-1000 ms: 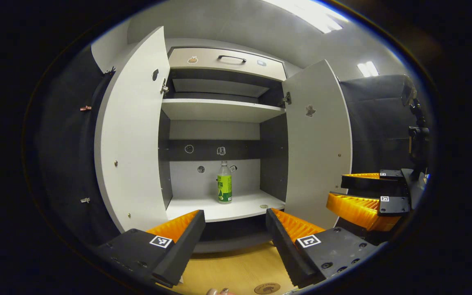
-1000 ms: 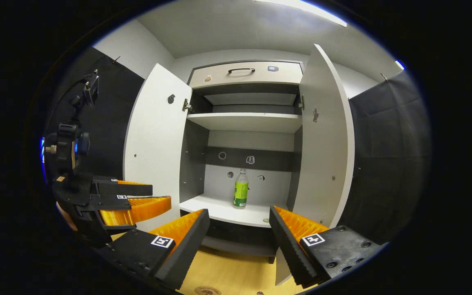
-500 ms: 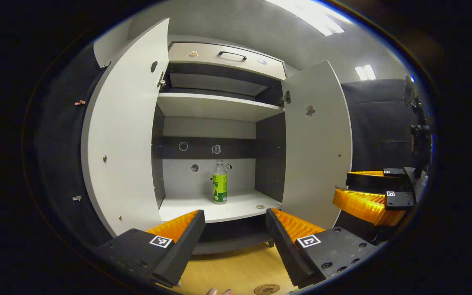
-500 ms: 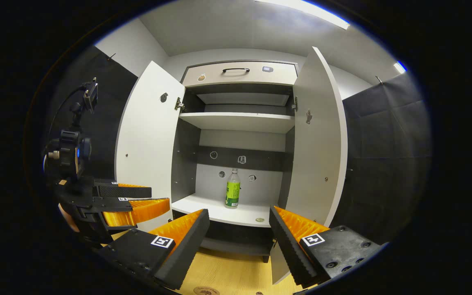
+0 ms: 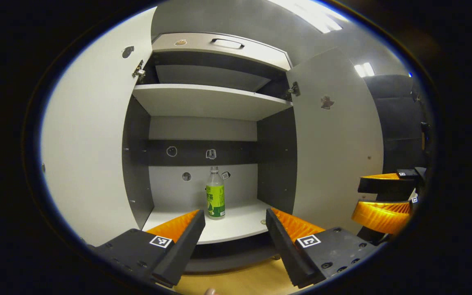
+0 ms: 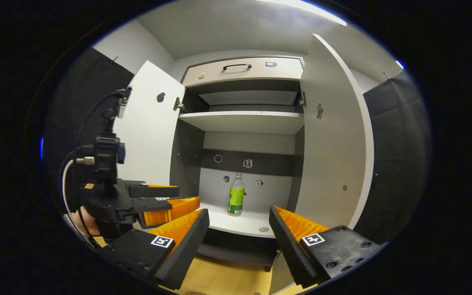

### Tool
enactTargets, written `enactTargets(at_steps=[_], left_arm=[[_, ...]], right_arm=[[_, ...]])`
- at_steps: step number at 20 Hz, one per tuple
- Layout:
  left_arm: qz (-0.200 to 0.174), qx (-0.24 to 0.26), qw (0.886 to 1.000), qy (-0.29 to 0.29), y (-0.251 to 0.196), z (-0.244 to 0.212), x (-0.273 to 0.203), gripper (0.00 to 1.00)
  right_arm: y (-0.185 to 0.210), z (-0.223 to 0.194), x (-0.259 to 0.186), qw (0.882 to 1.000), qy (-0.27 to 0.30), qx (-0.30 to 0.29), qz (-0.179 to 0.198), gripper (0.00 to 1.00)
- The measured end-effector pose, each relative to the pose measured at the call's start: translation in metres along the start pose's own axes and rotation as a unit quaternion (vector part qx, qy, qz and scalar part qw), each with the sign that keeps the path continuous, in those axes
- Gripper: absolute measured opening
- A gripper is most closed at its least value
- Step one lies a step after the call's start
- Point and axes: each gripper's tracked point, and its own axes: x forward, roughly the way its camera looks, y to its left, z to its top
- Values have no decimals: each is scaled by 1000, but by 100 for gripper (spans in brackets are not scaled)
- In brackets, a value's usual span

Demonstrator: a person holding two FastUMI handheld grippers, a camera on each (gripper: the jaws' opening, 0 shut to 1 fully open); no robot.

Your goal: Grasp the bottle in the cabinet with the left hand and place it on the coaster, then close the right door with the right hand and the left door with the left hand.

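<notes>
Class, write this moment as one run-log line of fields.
stage: reach | left gripper: open, short of bottle | bottle: upright on lower shelf | right gripper: open | doors: both open

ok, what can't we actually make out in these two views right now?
- Coaster: nothing on the wooden floor in the left gripper view reads as one; the left gripper fingers cover much of it.
- Bottle cap and fill level: too small in either view.
- Small round thing on the lower shelf: too small to identify.
</notes>
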Motion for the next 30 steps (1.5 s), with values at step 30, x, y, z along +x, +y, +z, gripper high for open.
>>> enactTargets(at_steps=[30], left_arm=[[67,37,997,6,58,-57,257,95]], right_arm=[[-21,-15,92,996,-31,-55,57,98]])
